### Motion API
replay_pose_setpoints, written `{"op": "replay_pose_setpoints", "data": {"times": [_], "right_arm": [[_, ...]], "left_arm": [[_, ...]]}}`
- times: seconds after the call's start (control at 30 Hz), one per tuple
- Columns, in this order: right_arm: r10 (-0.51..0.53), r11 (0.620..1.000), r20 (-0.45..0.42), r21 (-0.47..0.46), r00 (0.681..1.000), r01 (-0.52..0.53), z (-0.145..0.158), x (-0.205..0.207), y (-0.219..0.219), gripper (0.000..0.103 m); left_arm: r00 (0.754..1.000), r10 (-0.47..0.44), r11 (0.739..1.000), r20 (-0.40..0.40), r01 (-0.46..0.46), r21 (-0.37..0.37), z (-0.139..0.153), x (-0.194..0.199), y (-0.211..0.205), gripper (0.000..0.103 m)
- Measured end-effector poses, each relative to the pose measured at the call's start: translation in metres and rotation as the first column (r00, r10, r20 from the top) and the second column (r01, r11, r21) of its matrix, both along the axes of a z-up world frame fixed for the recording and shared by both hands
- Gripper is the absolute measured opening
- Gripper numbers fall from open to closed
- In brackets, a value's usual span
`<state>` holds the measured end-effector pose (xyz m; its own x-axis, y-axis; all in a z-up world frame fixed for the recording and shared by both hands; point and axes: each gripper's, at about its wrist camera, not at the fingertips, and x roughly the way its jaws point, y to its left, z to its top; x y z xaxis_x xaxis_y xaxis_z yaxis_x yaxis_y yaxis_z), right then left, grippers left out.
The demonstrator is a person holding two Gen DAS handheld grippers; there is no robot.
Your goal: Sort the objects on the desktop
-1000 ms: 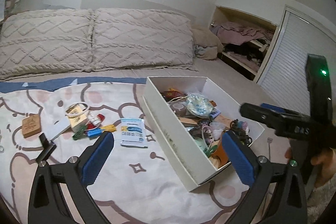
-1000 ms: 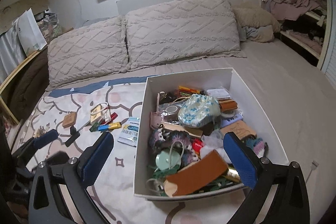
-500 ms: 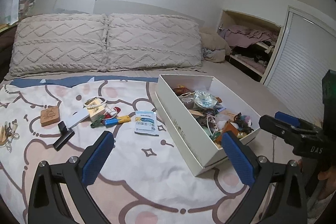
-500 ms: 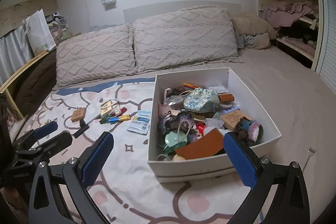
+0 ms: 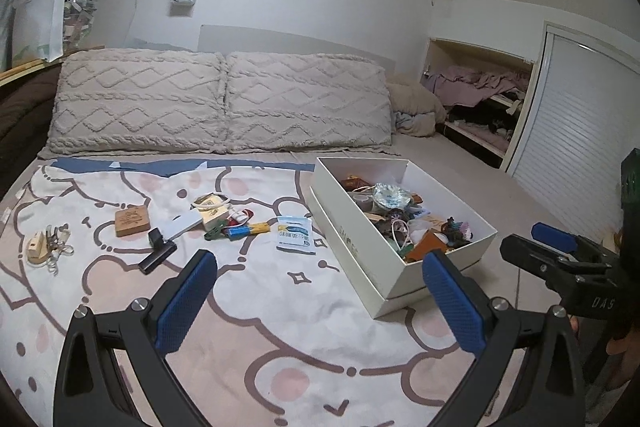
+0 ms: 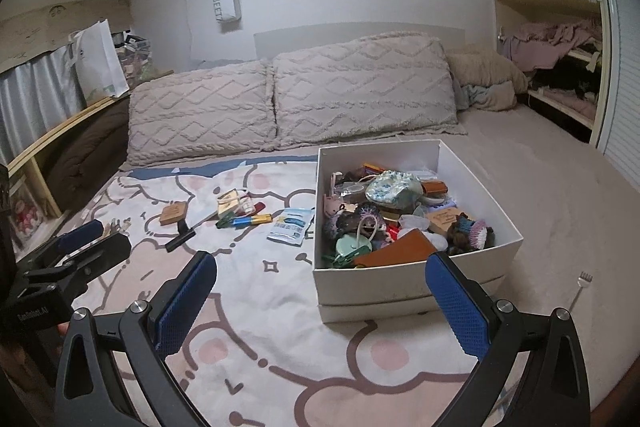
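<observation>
Left gripper (image 5: 318, 301) and right gripper (image 6: 320, 303) both spread wide, empty, above the blanket (image 5: 248, 307). White box (image 5: 360, 247) full of clutter center-right; loose sachet (image 5: 295, 234) and wooden block (image 5: 132, 222) center-left.

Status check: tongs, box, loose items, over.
Left tongs open, empty. Right tongs open, empty. White box packed; loose items on blanket beside it. Path clear.

I see matt white cardboard on the box (image 6: 404, 287), soft printed cloth blanket (image 5: 248, 339), nubby knitted pillows (image 5: 224, 103). A block (image 5: 132, 222) looks wooden, a sachet (image 5: 295, 234) glossy. My left hand-held gripper (image 5: 318, 307): matt black plastic, dimpled blue pads (image 5: 186, 301), shiny metal screws.
</observation>
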<state>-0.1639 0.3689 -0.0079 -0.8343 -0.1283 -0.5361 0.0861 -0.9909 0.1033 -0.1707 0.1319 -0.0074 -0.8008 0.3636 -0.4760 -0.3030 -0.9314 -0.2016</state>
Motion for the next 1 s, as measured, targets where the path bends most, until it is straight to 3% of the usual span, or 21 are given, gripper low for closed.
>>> {"op": "replay_pose_setpoints", "data": {"times": [1.0], "right_arm": [[0.052,0.999,-0.037,0.016,0.998,-0.051,0.011,0.072,-0.034,0.103]], "left_arm": [[0.993,0.11,0.991,-0.039,-0.112,-0.07,0.018,0.081,-0.034,0.103]]}}
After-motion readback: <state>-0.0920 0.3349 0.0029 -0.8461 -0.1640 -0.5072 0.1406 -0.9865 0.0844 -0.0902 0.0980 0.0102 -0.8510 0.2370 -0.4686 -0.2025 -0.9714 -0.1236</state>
